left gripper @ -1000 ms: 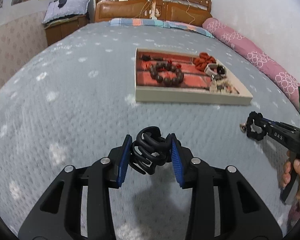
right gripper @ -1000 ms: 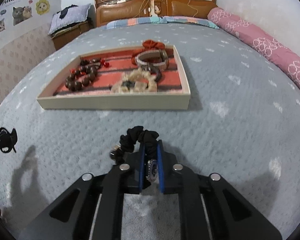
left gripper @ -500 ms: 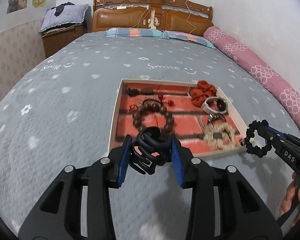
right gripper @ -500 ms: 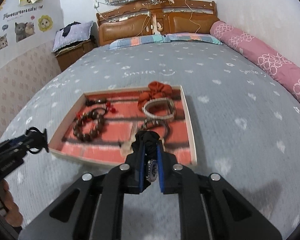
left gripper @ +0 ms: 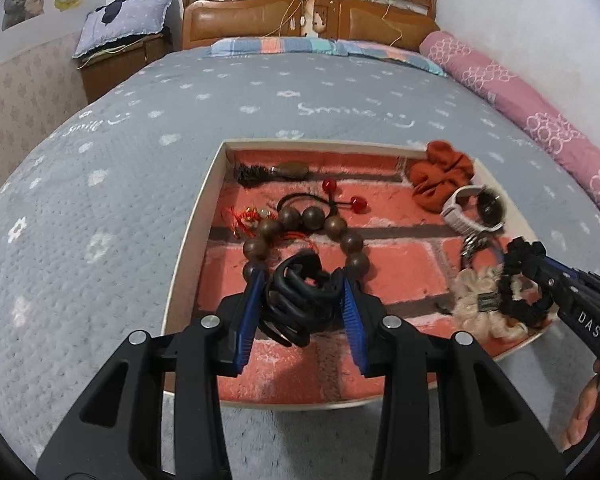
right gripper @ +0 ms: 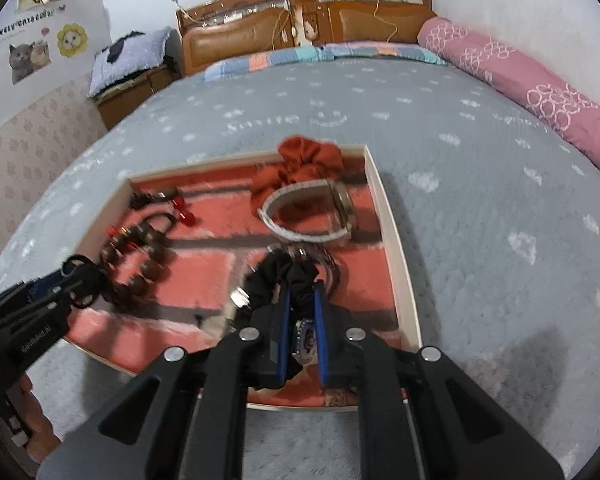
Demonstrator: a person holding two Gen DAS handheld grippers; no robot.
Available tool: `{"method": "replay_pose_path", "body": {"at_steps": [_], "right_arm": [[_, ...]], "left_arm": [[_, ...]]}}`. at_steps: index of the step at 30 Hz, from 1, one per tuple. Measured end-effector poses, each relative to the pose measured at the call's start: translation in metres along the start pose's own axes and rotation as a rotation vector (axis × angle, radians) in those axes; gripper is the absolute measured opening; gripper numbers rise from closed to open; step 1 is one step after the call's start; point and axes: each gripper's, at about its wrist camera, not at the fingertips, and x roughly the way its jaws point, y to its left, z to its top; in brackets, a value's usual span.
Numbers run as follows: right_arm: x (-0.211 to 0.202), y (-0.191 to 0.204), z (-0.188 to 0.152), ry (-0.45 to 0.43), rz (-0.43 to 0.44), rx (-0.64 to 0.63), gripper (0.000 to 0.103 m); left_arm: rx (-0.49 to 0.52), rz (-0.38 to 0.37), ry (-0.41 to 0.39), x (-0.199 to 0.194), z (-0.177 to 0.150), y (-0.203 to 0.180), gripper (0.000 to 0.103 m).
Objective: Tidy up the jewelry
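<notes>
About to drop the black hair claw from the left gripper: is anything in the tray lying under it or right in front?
Yes. The wooden bead bracelet lies just beyond the left gripper, right ahead of the hair claw. The tray floor nearer the camera, under the claw, looks bare.

We are seeing a tray (left gripper: 188,240) lying on the bed (left gripper: 100,168); inside it, a bead bracelet (left gripper: 300,228) is sitting at the left, a scrunchie (left gripper: 440,172) at the far right corner, a watch (left gripper: 476,212) just in front of that; the headboard (left gripper: 308,12) is standing behind.
</notes>
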Motion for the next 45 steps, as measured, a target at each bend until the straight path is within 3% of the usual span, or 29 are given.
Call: {"method": "replay_pose_path", "body": {"at_steps": [10,17,19,21,26,30,33,38,45], "right_arm": [[0.012,0.004,-0.009,0.023,-0.028,-0.037,0.014],[0.011,0.003,-0.013,0.041,-0.037,-0.058,0.017],[0.008,-0.001,-0.012,0.042,-0.035,-0.042,0.030],[0.002,-0.005,-0.011,0.023,-0.034,-0.023,0.057],[-0.019,-0.010,-0.006,-0.022,-0.032,-0.009,0.059],[-0.037,-0.008,-0.010,-0.068,-0.063,-0.029,0.083],[-0.050,-0.006,-0.020,-0.095,-0.067,-0.029,0.091],[-0.072,0.004,-0.043,-0.133,-0.090,-0.058,0.093],[-0.114,0.018,-0.079,-0.176,-0.113,-0.111,0.099]], "left_arm": [[0.047,0.030,-0.008,-0.001,-0.012,-0.006,0.039],[0.032,0.040,-0.004,-0.006,-0.017,0.002,0.063],[0.032,0.037,-0.007,-0.010,-0.018,0.003,0.066],[0.028,0.035,-0.015,-0.017,-0.018,0.004,0.074],[0.008,0.036,-0.039,-0.036,-0.015,0.009,0.084],[-0.009,0.066,-0.078,-0.059,-0.015,0.017,0.098],[-0.022,0.079,-0.096,-0.078,-0.022,0.024,0.098],[-0.035,0.146,-0.136,-0.113,-0.047,0.033,0.098],[-0.045,0.170,-0.098,-0.146,-0.089,0.043,0.098]]}}
